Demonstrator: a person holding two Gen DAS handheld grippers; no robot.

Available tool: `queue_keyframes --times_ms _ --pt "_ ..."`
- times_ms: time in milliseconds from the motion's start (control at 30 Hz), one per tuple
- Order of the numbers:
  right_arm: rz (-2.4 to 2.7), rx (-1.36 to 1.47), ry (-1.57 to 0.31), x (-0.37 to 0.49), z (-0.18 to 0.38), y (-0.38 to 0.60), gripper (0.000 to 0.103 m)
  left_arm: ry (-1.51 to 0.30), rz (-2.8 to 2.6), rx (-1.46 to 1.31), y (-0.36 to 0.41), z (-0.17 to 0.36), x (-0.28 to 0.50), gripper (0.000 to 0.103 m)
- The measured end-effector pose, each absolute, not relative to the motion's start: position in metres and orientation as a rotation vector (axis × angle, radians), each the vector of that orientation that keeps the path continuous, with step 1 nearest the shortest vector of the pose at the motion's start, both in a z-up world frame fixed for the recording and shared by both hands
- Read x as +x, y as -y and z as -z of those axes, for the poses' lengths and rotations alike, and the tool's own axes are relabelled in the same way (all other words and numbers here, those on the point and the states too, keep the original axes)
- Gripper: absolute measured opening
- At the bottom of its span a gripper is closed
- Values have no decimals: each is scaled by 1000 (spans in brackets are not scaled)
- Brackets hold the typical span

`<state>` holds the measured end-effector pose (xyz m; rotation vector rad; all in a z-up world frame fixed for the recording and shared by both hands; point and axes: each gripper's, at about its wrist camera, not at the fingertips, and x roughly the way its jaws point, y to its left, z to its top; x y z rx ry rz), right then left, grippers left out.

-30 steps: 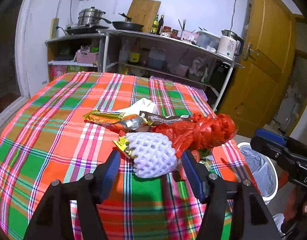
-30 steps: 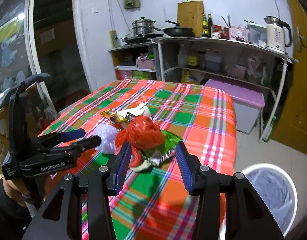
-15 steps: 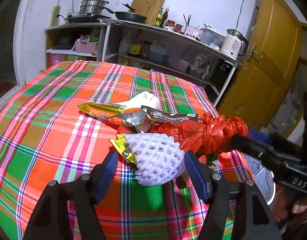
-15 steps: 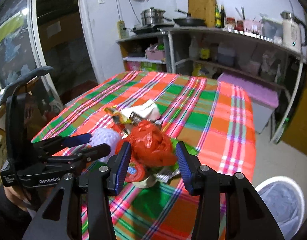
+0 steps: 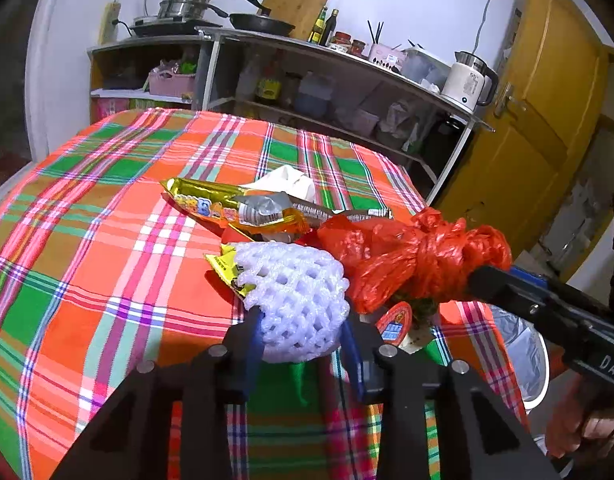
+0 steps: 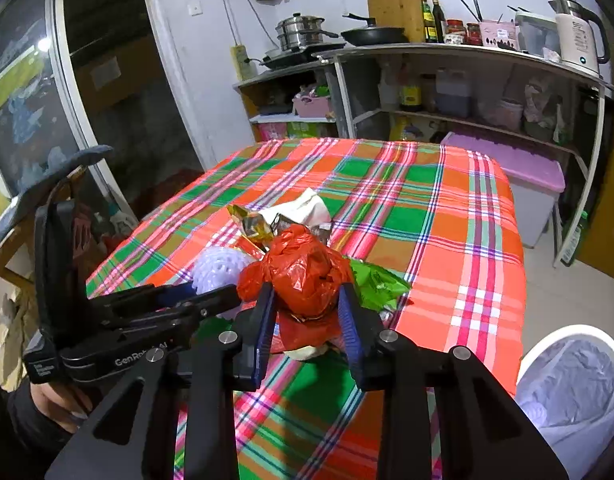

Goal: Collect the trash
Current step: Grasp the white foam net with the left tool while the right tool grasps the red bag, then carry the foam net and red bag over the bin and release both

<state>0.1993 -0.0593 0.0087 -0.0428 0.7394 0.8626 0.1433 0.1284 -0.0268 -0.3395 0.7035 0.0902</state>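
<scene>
Both hand-held grippers are working at once. The left hand-held gripper (image 5: 301, 334) is closing its jaws around the white foam net (image 5: 293, 300), whose soft mesh is already bulging between the blue pads, so it is grasping the net. The right hand-held gripper (image 6: 307, 322) is likewise closing on the knotted red plastic bag (image 6: 305, 276), with the pads pressing its crumpled sides. Taking one piece in each tool probably lets two items go to the bin in a single trip.

All the trash is lying in one heap near the front right corner of the counter (image 5: 107, 240), on the plaid cloth: a yellow snack wrapper (image 5: 223, 204) and a white crumpled paper (image 5: 287, 182) are sitting behind the net, and a green wrapper (image 6: 377, 282) is peeking out beside the bag. The two tools are working just beside each other, so they are risking a bump when lifting.

The lined trash bin (image 6: 575, 384) is standing on the floor, below the counter's right edge, with its mouth open. The path over that edge is looking free, while the far part of the cloth is lying bare.
</scene>
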Motion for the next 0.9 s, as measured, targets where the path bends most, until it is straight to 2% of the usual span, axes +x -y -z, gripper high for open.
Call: queue_keyframes --times_ms 433,900 --pt "-837 39 -656 173 -41 99 32 -625 -96 -279 -112 -13 110 33" --pt "-695 109 -607 141 -59 185 32 -587 36 -193 -41 -45 100 33"
